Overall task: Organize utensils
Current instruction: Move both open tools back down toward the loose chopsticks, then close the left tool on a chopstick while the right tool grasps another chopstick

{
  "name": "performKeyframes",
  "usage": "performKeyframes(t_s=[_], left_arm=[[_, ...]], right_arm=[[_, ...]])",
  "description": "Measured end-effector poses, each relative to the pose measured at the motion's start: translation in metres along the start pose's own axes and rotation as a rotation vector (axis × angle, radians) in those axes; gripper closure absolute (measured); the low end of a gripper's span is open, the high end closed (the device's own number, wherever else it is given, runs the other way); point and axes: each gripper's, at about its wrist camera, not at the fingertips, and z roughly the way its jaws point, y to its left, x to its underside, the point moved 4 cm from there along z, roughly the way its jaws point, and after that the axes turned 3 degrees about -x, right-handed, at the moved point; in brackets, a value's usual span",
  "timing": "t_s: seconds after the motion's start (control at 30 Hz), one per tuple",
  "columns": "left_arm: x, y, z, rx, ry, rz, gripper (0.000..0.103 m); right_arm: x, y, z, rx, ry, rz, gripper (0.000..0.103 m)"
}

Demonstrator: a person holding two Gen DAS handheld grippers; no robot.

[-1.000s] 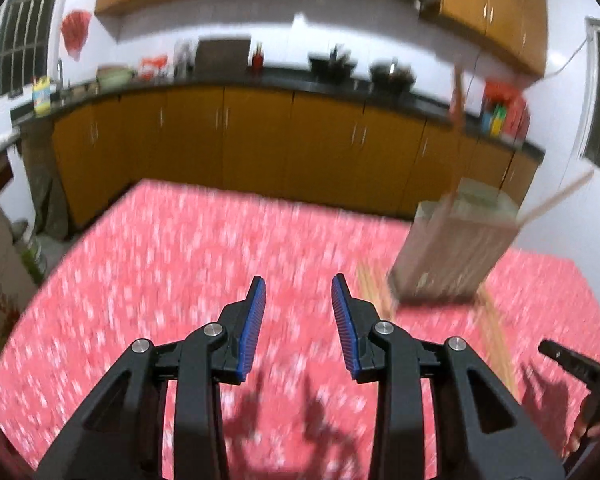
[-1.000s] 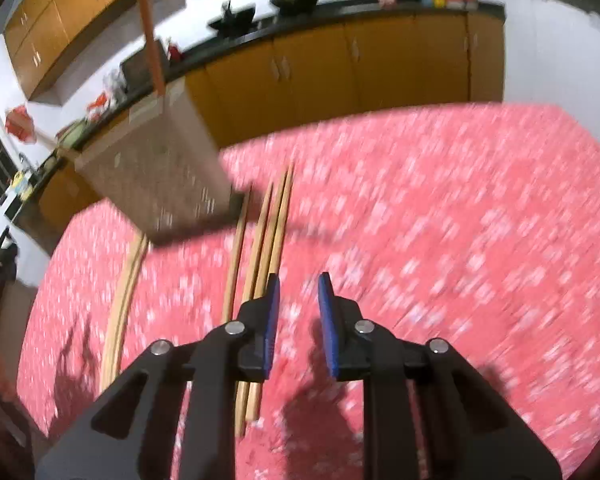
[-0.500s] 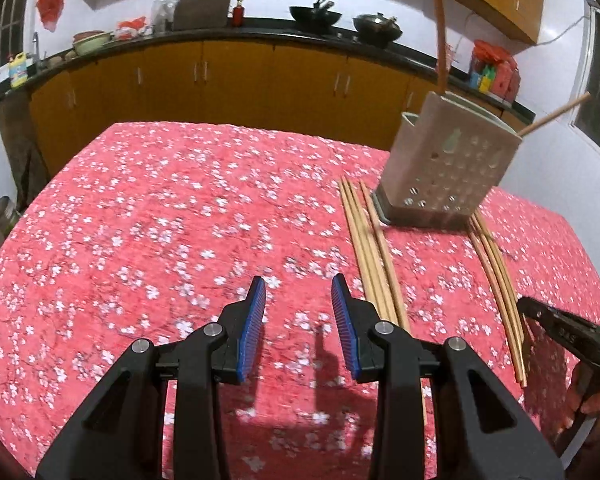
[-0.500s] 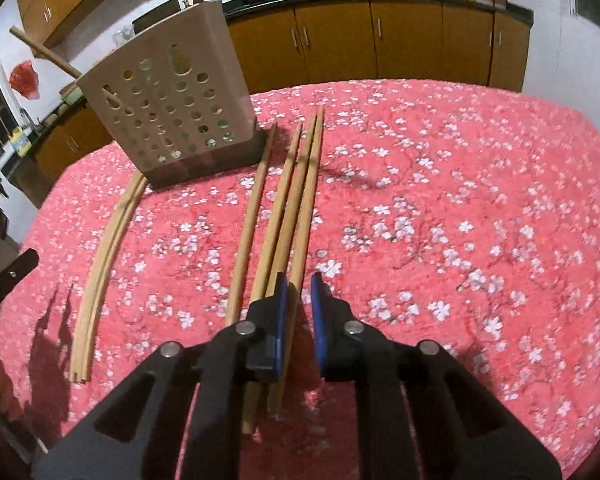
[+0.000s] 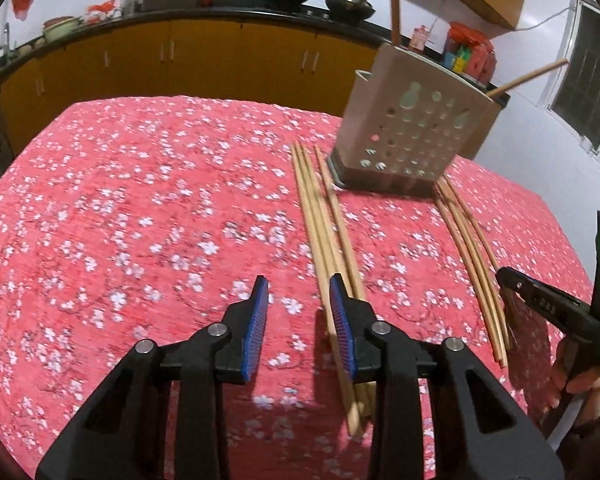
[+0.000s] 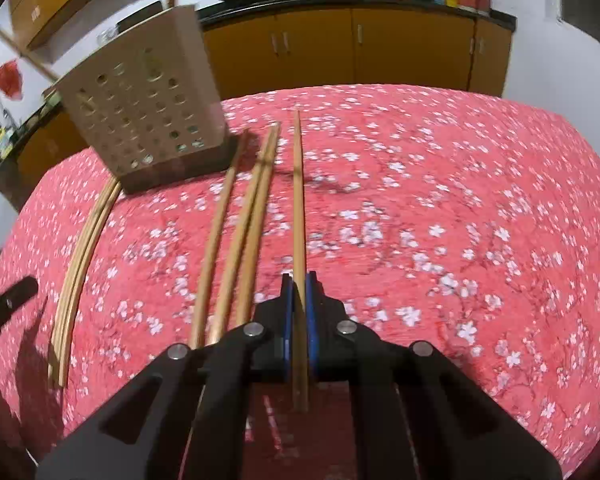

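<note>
Pinching one chopstick (image 6: 298,200), the right gripper (image 6: 299,320) has just finished closing, pads pressed on the stick near its near end. The stick's long axis runs straight ahead out of the jaws toward the far side of the desk (image 6: 460,200); its far tip sits apart from the other sticks, so it looks lifted or pulled clear, though that cannot be told for sure. Just left of these jaws lie three loose chopsticks (image 6: 236,240), roughly parallel to the held one. Further left and ahead stands the perforated holder (image 6: 148,120), tilted in view, with sticks already poking out of it. Beyond its left side lies a second bundle (image 6: 80,248).

The left gripper (image 5: 298,320) has just been narrowing, jaws still spread, nothing between the pads. The same three-stick group (image 5: 320,220) runs under and past its right finger, pointing ahead toward the holder (image 5: 412,132).

Likely next move: swing the held stick leftward and tip it upright over the holder. The right hand is nearer for that.
</note>
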Motion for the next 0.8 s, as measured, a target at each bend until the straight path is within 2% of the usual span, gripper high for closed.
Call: performKeyframes(t_s=[0.27,0.67,0.73,0.8], left_arm=[[0.011,-0.014,0.015,-0.002,0.051,0.055,0.083],[0.015,-0.018,0.022,-0.072,0.047,0.096,0.085],[0.014,-0.016,0.023,-0.083,0.048,0.094,0.093],[0.010,-0.011,0.025,-0.092,0.050,0.087,0.095]], right_arm=[[0.001,0.002,0.000,0.013,-0.005,-0.018,0.095],[0.007,0.005,-0.003,0.006,-0.011,-0.038,0.094],[0.008,0.007,-0.004,0.009,-0.014,-0.048,0.094],[0.007,0.006,-0.003,0.005,-0.013,-0.046,0.095]])
